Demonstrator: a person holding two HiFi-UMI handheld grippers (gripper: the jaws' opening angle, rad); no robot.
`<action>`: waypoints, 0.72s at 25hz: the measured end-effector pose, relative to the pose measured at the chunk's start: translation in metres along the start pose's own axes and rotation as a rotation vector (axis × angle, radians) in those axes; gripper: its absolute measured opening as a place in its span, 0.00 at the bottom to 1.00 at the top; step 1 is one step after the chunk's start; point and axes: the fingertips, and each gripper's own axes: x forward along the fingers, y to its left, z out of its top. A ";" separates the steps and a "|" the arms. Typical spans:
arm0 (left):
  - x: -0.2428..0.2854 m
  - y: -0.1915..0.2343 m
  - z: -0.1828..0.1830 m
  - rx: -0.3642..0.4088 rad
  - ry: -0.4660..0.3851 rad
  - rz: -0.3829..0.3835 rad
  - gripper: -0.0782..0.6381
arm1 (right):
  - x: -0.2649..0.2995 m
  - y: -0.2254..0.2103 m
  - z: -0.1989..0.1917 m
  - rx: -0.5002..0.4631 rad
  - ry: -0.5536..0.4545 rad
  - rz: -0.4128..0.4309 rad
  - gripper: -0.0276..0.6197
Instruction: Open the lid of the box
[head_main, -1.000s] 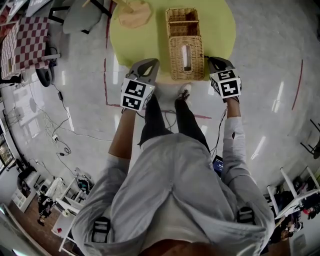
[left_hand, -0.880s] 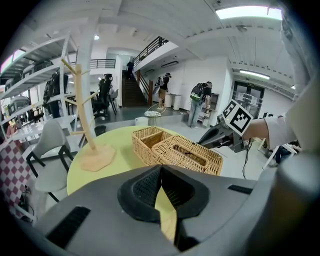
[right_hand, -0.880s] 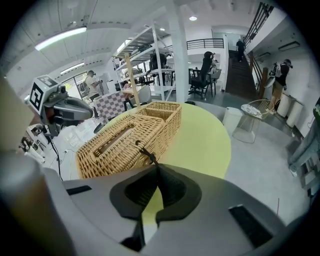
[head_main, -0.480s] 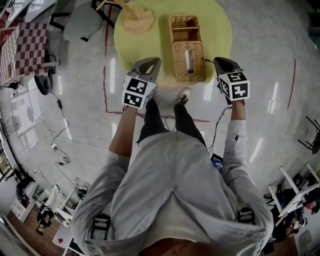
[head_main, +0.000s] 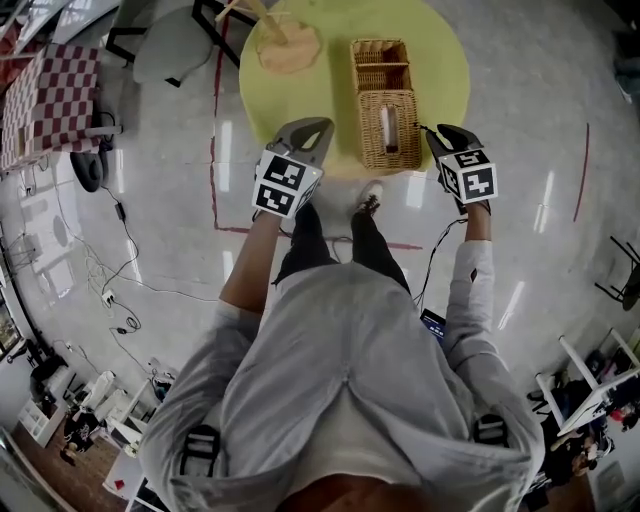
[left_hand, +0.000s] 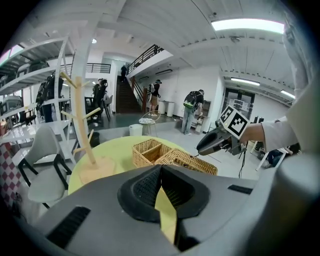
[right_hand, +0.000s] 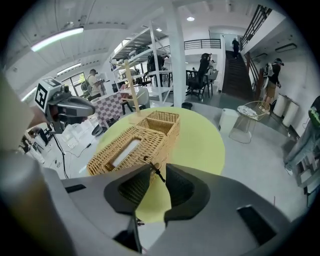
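Round yellow-green table (head_main: 440, 60) bears wicker box (head_main: 372, 135) on glossy floor (head_main: 150, 230).

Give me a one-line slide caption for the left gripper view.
Left gripper, jaws shut, faces a lidded wicker box on a round yellow table.

Wicker box (head_main: 386, 105), slotted lid (head_main: 405, 125) down, on yellow table (head_main: 440, 70)

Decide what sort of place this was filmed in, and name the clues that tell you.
Probably a large open workspace or showroom hall: a polished floor, a staircase up to a railed mezzanine, tall white shelving, and people with backpacks standing about.
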 end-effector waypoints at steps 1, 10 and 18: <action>0.000 -0.001 -0.002 -0.004 0.006 0.000 0.15 | 0.002 0.000 -0.002 -0.004 0.006 0.002 0.23; 0.017 -0.003 -0.018 -0.014 0.058 0.015 0.15 | 0.027 -0.007 -0.019 -0.017 0.035 0.054 0.24; 0.024 -0.006 -0.015 -0.031 0.065 0.023 0.15 | 0.026 -0.006 -0.015 -0.029 0.020 0.084 0.09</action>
